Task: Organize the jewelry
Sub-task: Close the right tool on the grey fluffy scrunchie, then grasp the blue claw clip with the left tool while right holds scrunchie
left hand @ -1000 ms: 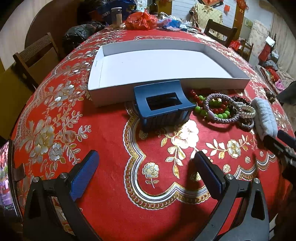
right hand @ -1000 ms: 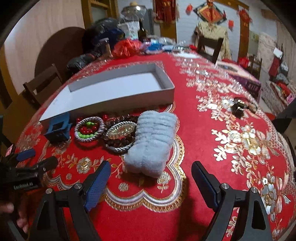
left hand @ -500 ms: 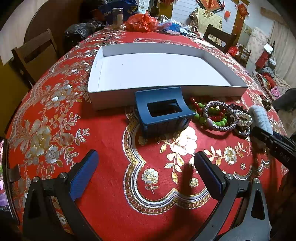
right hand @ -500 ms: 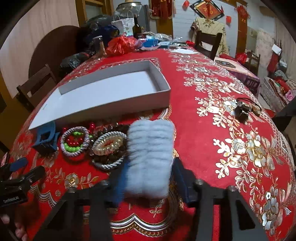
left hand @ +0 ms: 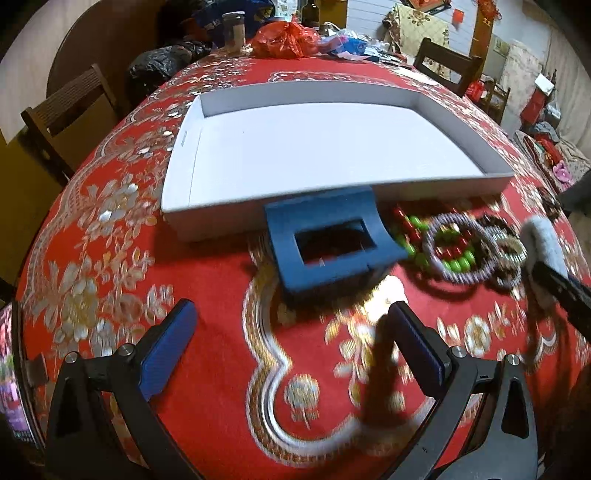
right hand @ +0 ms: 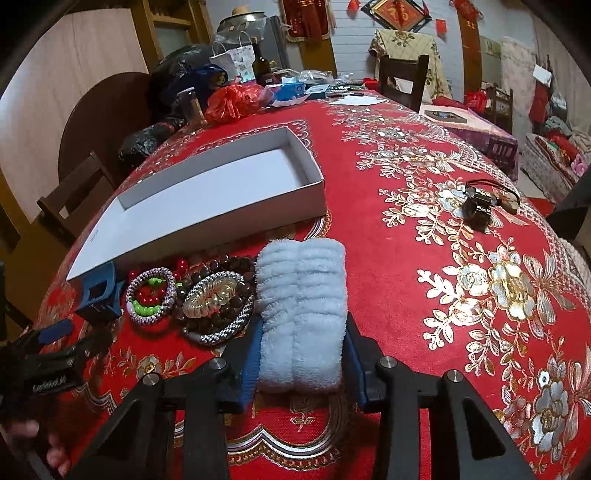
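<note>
Beside the white box, bracelets crowd the fluffy grey band squeezed by the right gripper; the left gripper gapes before the blue clip.

A round table under a red tablecloth patterned with gold and silver flowers fills the room; dark wooden chairs stand round it; red hangings decorate the pale back wall; the lighting is dim and warm.
</note>
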`<action>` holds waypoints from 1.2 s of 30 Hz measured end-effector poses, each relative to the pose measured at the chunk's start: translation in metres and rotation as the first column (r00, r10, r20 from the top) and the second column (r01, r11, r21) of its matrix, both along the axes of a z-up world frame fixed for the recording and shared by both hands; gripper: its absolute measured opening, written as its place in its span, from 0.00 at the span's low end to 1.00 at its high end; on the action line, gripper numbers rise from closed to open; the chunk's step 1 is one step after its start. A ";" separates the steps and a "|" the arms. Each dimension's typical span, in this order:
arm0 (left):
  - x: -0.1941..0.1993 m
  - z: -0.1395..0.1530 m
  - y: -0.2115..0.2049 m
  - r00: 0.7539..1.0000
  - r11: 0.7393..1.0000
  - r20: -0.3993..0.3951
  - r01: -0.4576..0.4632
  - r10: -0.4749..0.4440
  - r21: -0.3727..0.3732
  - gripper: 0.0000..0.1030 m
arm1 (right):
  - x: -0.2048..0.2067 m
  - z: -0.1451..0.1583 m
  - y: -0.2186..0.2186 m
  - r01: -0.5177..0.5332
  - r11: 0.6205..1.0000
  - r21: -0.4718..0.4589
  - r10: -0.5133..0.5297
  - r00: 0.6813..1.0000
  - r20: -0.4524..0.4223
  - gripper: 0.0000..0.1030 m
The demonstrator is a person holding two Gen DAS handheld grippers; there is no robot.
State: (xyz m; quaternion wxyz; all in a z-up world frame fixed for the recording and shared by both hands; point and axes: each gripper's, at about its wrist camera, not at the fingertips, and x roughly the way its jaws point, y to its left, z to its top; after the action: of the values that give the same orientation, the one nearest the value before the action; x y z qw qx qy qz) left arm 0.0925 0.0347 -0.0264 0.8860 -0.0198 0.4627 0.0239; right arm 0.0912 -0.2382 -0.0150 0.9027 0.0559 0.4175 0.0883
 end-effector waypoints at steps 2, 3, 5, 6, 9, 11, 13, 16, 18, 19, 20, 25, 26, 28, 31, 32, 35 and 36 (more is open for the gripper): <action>0.009 0.000 0.003 1.000 1.000 0.001 -0.011 0.011 0.000 1.00 | 0.000 0.000 -0.001 0.000 1.000 0.003 0.000 1.000 0.000 0.38; 0.013 0.000 0.005 1.000 1.000 0.001 -0.009 0.009 -0.002 1.00 | 0.000 0.000 -0.001 -0.001 1.000 0.005 0.001 1.000 0.000 0.38; 0.016 -0.001 0.006 1.000 1.000 0.001 -0.007 0.007 -0.002 1.00 | 0.000 0.000 -0.002 -0.001 1.000 0.015 0.001 1.000 0.001 0.38; 0.016 -0.001 0.006 1.000 1.000 0.002 -0.008 0.008 -0.002 1.00 | 0.000 0.000 -0.003 -0.001 1.000 0.021 0.001 1.000 0.001 0.38; 0.017 0.000 0.007 1.000 1.000 0.003 -0.009 0.009 -0.001 1.00 | -0.001 0.000 -0.004 0.003 1.000 0.023 -0.003 1.000 0.001 0.38; 0.014 -0.001 0.006 1.000 1.000 0.005 -0.012 0.012 -0.001 1.00 | -0.002 0.001 -0.002 0.006 1.000 0.011 -0.006 1.000 0.003 0.38; 0.012 -0.001 0.005 1.000 1.000 0.008 -0.019 0.019 -0.001 1.00 | -0.005 0.002 -0.001 0.007 1.000 0.004 -0.008 1.000 0.016 0.37; 0.008 -0.002 0.003 1.000 1.000 0.010 -0.027 0.027 0.001 1.00 | -0.017 0.009 0.002 -0.008 1.000 -0.003 0.008 0.996 0.090 0.36; 0.007 -0.003 0.002 1.000 1.000 0.010 -0.029 0.029 0.001 1.00 | -0.025 0.013 0.007 -0.017 1.000 -0.023 0.020 0.991 0.132 0.36; 0.005 -0.003 0.002 1.000 1.000 0.010 -0.026 0.026 0.001 1.00 | -0.028 0.015 0.010 -0.015 0.999 -0.039 0.020 0.989 0.148 0.36; 0.003 -0.003 0.001 1.000 1.000 0.010 -0.023 0.023 0.000 1.00 | -0.029 0.015 0.010 -0.011 0.999 -0.043 0.018 0.988 0.154 0.36; -0.009 0.001 -0.004 0.999 0.997 0.039 -0.014 0.017 -0.075 1.00 | -0.028 0.016 0.004 0.018 1.000 -0.016 -0.015 0.988 0.155 0.36; -0.006 0.000 -0.007 0.999 0.998 0.030 -0.018 0.020 -0.057 1.00 | -0.028 0.017 0.004 0.016 1.000 -0.016 -0.013 0.988 0.155 0.36; 0.003 -0.001 -0.011 0.999 0.999 0.010 -0.037 0.037 -0.015 1.00 | -0.027 0.017 0.005 0.014 1.000 -0.022 -0.011 0.988 0.152 0.36; 0.011 -0.002 -0.015 0.999 0.999 0.003 -0.035 0.035 -0.009 1.00 | -0.026 0.016 0.004 0.012 1.000 -0.013 -0.010 0.989 0.147 0.36; 0.012 -0.002 -0.016 0.999 0.999 0.003 -0.034 0.035 -0.008 1.00 | -0.026 0.016 0.004 0.010 1.000 -0.012 -0.009 0.989 0.146 0.36; 0.012 0.000 -0.011 0.998 0.997 0.015 -0.066 0.066 -0.030 0.97 | -0.025 0.015 0.004 0.001 1.000 -0.010 0.001 0.990 0.141 0.36; 0.012 0.001 -0.008 0.997 0.997 0.023 -0.073 0.074 -0.038 0.93 | -0.025 0.015 0.004 -0.001 1.000 -0.010 0.003 0.990 0.140 0.36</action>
State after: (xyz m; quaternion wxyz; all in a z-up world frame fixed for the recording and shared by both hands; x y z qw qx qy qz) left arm 0.1047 0.0266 -0.0250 0.8896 -0.0536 0.4510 0.0478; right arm 0.0666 -0.2338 0.0001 0.9298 0.0444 0.3538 0.0908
